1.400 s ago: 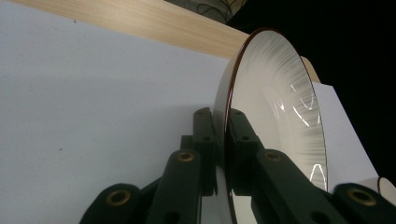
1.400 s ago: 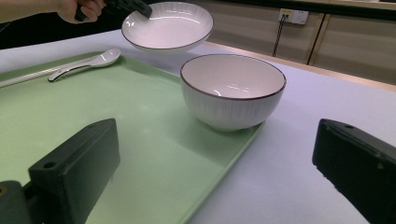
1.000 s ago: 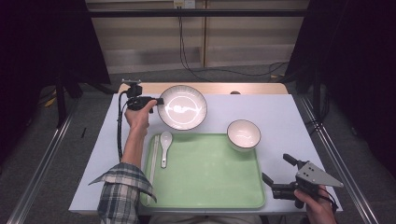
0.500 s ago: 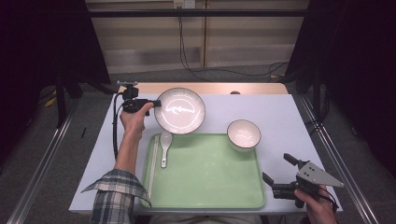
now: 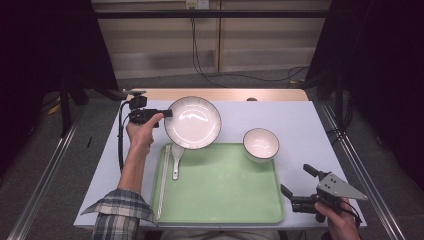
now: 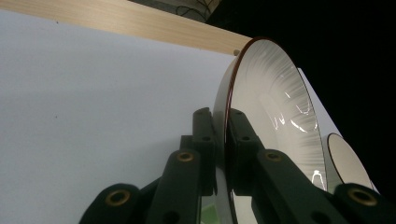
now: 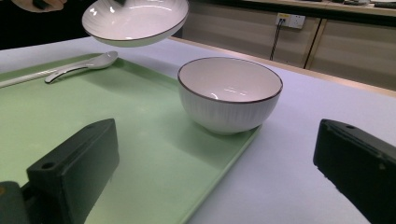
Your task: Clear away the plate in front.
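High view first: my left gripper (image 5: pixel 167 113) has its fingers clamped on the rim of the white plate (image 5: pixel 193 122), and compared with a second ago the plate has shifted toward the person's left and come nearer the tray (image 5: pixel 220 200). It now overlaps the tray's far left corner, above the bowl end of the spoon (image 5: pixel 176 159). I judge from the right gripper view that it is off the bench, since the plate (image 7: pixel 135 21) hangs in the air over the spoon (image 7: pixel 79 65) with clear space beneath.

Left gripper view settles the grip: the two fingers (image 6: pixel 204 140) pinch the plate's dark-edged rim (image 6: pixel 268 107) between them, one on the underside and one on the inner face, with no gap that I can see.

My right gripper (image 5: pixel 295 192) sits at the near right corner of the bench (image 5: pixel 305 120), unchanged from a second ago, fingers well apart and holding nothing (in its own view the bowl (image 7: pixel 229 93) stands between the open fingers but farther off, untouched, perched on the tray's right edge).

What this means, as I read it: the plate is lifted and in transit, and the tray looks like its destination. The open green area beside the spoon and the chopsticks (image 5: pixel 163 182) seems the likely landing spot, so the spoon must be cleared on the way down.
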The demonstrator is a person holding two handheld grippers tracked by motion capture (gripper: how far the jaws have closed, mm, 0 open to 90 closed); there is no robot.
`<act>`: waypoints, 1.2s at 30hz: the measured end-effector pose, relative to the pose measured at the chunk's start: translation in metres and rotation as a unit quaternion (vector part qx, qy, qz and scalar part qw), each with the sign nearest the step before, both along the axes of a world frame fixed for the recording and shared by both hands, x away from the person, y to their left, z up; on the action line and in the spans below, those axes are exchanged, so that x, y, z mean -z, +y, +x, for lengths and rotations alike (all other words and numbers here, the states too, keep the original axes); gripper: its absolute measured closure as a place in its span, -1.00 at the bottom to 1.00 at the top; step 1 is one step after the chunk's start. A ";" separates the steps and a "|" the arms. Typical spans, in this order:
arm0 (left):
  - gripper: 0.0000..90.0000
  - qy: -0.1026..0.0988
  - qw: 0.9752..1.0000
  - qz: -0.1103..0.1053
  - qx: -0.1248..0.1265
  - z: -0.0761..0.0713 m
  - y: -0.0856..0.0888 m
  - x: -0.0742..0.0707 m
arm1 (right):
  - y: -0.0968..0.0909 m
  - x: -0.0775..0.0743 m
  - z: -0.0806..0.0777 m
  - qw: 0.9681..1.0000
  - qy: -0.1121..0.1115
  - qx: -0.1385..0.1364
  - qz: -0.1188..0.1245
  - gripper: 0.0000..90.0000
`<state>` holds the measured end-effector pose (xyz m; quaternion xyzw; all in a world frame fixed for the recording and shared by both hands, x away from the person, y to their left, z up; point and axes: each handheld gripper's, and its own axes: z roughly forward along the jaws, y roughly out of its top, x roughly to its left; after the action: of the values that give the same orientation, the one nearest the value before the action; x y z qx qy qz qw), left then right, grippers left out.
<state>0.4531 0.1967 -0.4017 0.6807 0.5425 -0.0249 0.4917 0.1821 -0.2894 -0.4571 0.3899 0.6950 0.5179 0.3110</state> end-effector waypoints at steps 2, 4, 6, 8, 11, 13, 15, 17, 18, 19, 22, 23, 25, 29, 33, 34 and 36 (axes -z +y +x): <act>0.87 -0.001 1.000 0.002 0.006 -0.003 -0.001 -0.003 | -0.001 0.000 0.000 1.000 0.003 0.000 0.000 -1.00; 0.87 -0.005 1.000 0.003 0.010 -0.006 -0.002 -0.006 | 0.000 0.000 0.001 1.000 0.002 0.002 0.000 -1.00; 0.87 -0.006 1.000 0.001 0.013 -0.008 -0.002 -0.009 | 0.000 0.000 0.001 1.000 0.001 0.003 -0.001 -1.00; 0.87 -0.006 1.000 -0.002 0.022 -0.011 -0.003 -0.011 | 0.000 0.000 0.001 1.000 0.001 0.004 -0.001 -1.00; 0.87 -0.013 0.999 0.008 0.035 -0.016 -0.006 -0.014 | 0.000 0.000 0.000 1.000 0.001 0.001 0.000 -1.00; 0.86 -0.013 0.999 0.011 0.040 -0.019 -0.009 -0.015 | 0.001 0.000 0.000 1.000 -0.001 0.000 -0.004 -1.00; 0.86 -0.015 0.999 0.011 0.043 -0.020 -0.010 -0.015 | 0.001 0.000 0.000 1.000 0.001 0.000 -0.002 -1.00; 0.86 -0.016 0.999 0.008 0.047 -0.022 -0.011 -0.015 | 0.001 0.000 0.000 1.000 0.001 0.001 -0.003 -1.00; 0.87 -0.018 0.999 0.012 0.050 -0.024 -0.012 -0.016 | 0.001 0.000 0.000 1.000 0.001 0.003 -0.002 -1.00; 0.86 -0.017 0.998 0.011 0.052 -0.025 -0.012 -0.017 | 0.001 0.000 0.000 1.000 0.001 0.004 -0.003 -1.00; 0.87 -0.016 0.998 0.008 0.054 -0.031 -0.013 -0.017 | 0.002 -0.001 -0.001 1.000 -0.002 0.002 -0.006 -1.00; 0.86 -0.016 0.998 0.005 0.056 -0.033 -0.013 -0.017 | 0.002 -0.001 -0.002 1.000 -0.001 -0.001 -0.004 -1.00; 0.86 -0.014 0.999 0.011 0.050 -0.038 -0.014 -0.017 | 0.003 -0.002 -0.003 1.000 -0.003 -0.001 -0.007 -1.00; 0.86 -0.018 0.998 0.020 0.054 -0.043 -0.017 -0.017 | 0.003 -0.002 -0.003 1.000 -0.001 -0.001 -0.005 -1.00; 0.86 -0.012 0.998 0.019 0.064 -0.046 -0.019 -0.013 | 0.003 -0.002 -0.002 1.000 -0.002 0.000 -0.005 -1.00; 0.86 -0.008 0.997 0.019 0.073 -0.046 -0.020 -0.013 | 0.003 -0.001 -0.002 1.000 -0.003 0.001 -0.005 -1.00; 0.86 -0.008 0.997 0.027 0.078 -0.048 -0.022 -0.012 | 0.003 -0.001 -0.001 1.000 -0.003 -0.001 -0.007 -1.00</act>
<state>0.4055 0.1749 -0.3898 0.7342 0.4846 -0.0429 0.4736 0.1807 -0.2860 -0.4559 0.3859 0.6979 0.5144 0.3151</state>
